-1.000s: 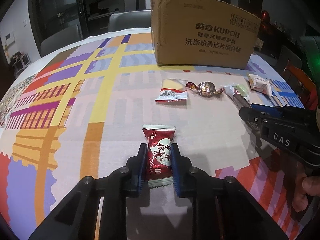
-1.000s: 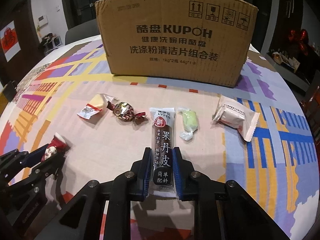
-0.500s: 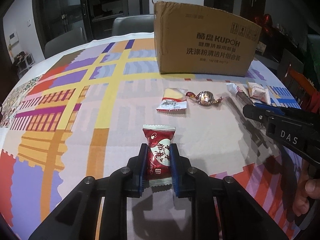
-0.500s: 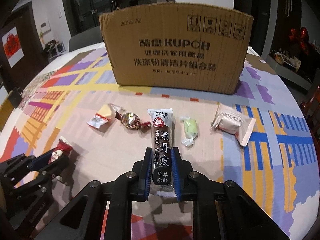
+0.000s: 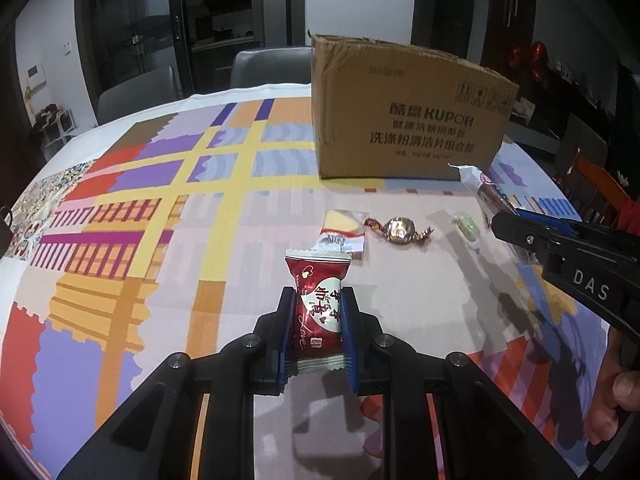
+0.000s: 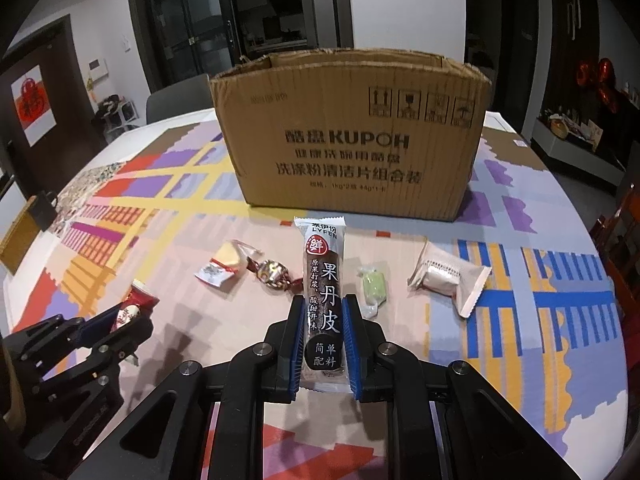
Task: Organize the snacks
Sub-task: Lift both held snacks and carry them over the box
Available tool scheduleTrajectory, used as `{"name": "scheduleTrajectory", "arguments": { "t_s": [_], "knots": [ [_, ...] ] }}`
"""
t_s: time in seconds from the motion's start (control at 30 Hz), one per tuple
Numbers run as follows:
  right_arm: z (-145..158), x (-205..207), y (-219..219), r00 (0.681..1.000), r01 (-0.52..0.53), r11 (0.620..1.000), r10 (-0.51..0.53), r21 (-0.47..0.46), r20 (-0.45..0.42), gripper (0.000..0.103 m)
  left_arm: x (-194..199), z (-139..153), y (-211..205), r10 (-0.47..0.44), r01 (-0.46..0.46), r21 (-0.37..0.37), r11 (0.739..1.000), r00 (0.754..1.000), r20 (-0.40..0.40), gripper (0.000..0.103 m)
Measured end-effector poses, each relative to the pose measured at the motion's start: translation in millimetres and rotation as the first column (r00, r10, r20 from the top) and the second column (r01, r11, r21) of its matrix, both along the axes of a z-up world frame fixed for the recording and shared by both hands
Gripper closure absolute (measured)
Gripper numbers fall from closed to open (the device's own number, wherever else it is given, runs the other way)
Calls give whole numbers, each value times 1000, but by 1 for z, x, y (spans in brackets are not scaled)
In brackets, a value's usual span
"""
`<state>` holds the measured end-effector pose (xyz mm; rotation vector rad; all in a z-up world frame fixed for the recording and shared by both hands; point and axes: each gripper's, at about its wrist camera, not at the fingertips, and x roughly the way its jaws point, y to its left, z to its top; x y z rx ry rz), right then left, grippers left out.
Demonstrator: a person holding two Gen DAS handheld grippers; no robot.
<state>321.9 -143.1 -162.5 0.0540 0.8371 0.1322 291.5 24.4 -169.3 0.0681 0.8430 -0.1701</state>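
Snacks: two clamped in the grippers above the table, four lying loose before the cardboard box (image 6: 352, 136).

The open-topped box stands on the patterned tablecloth (image 5: 132, 216). The right gripper (image 6: 323, 338) grips a long dark fruit-leather bar (image 6: 323, 300), lifted and pointing toward the box. The left gripper (image 5: 317, 332) pinches a red candy packet (image 5: 318, 312), also clear of the cloth. In a row near the box lie a white wrapped cake (image 6: 448, 280), a yellow-and-white packet (image 6: 222, 266), a foil-wrapped chocolate (image 6: 272, 274) and a small green candy (image 6: 372, 286).
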Motion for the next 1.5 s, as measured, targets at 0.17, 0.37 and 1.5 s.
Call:
{"name": "scheduleTrajectory", "arguments": {
  "t_s": [0.17, 0.37, 1.5],
  "knots": [
    [11, -3, -1, 1000, -9, 1000, 9, -1, 20, 84, -1, 9, -2, 3, -3, -5, 1000, 1000, 14, 81],
    [22, -7, -5, 999, -9, 1000, 8, 4, 40, 85, -1, 20, -7, 0, 0, -10, 1000, 999, 32, 81],
    [119, 7, -33, 979, 13, 999, -19, 31, 204, 85, 39, 114, -41, -37, 44, -42, 998, 987, 155, 81]
  ]
}}
